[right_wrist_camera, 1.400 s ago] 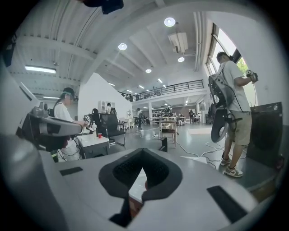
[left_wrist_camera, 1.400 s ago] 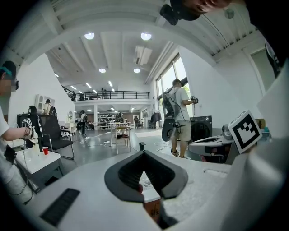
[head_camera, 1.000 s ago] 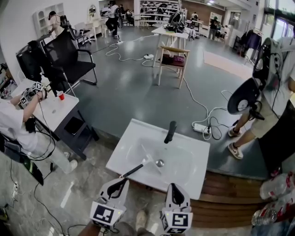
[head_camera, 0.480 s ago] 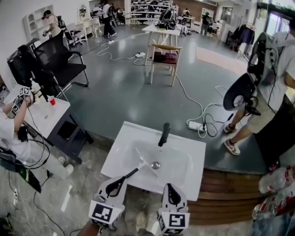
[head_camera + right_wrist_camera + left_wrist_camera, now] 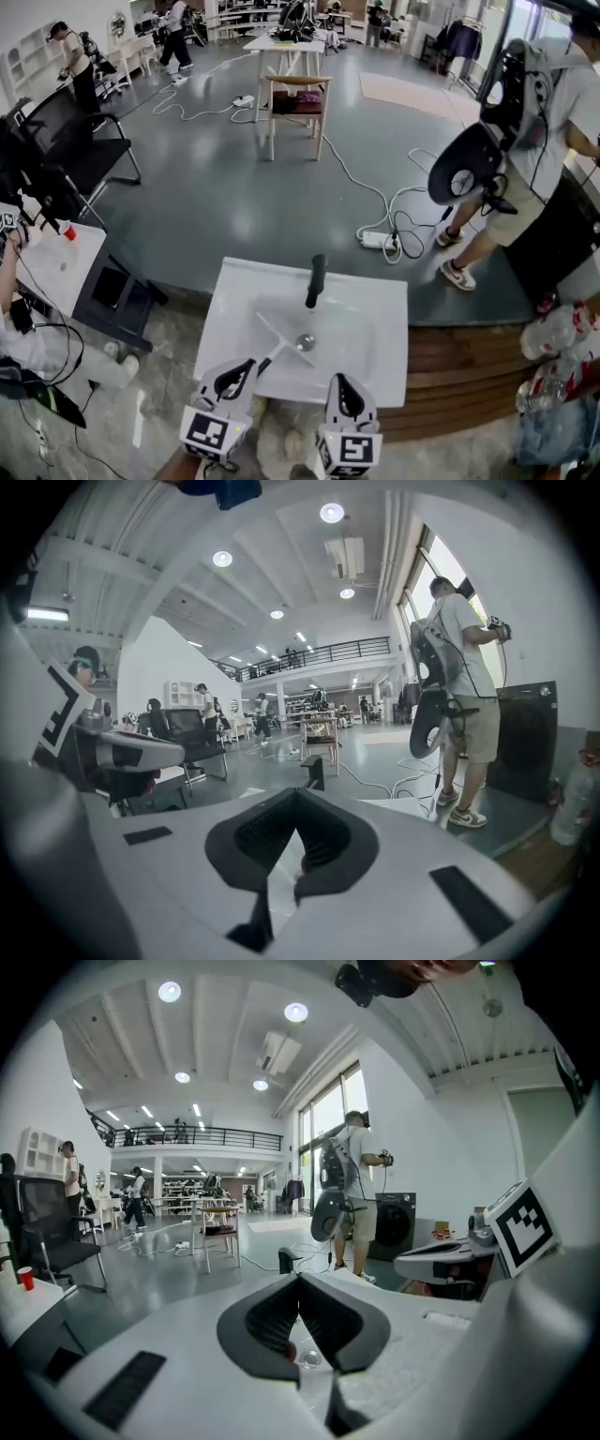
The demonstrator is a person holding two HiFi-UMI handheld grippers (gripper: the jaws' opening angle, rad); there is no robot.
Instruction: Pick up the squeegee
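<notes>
A white sink (image 5: 375, 295) with a black faucet (image 5: 317, 279) lies below me. The squeegee (image 5: 278, 337) rests in its basin, white blade slanting beside the drain (image 5: 304, 343) and black handle (image 5: 266, 364) pointing at the near left rim. My left gripper (image 5: 249, 365) is shut and empty, its tip just short of the handle's end. My right gripper (image 5: 339, 380) hovers over the near rim, shut with nothing in it. In the left gripper view the jaws (image 5: 299, 1279) meet above the drain (image 5: 307, 1358). The right gripper view shows closed jaws (image 5: 298, 794) facing the faucet (image 5: 313, 771).
A person with a backpack (image 5: 525, 141) stands at the right beside cables and a power strip (image 5: 380, 241). A wooden chair (image 5: 295, 108) stands beyond the sink. To the left are a white table (image 5: 56, 267) and a seated person. Bottles (image 5: 558, 333) lie right of the wooden step (image 5: 459, 375).
Both grippers have moved forward and down toward the sink, which now lies closer beneath them. The left tip has closed in on the handle's end. Both jaws stayed shut.
</notes>
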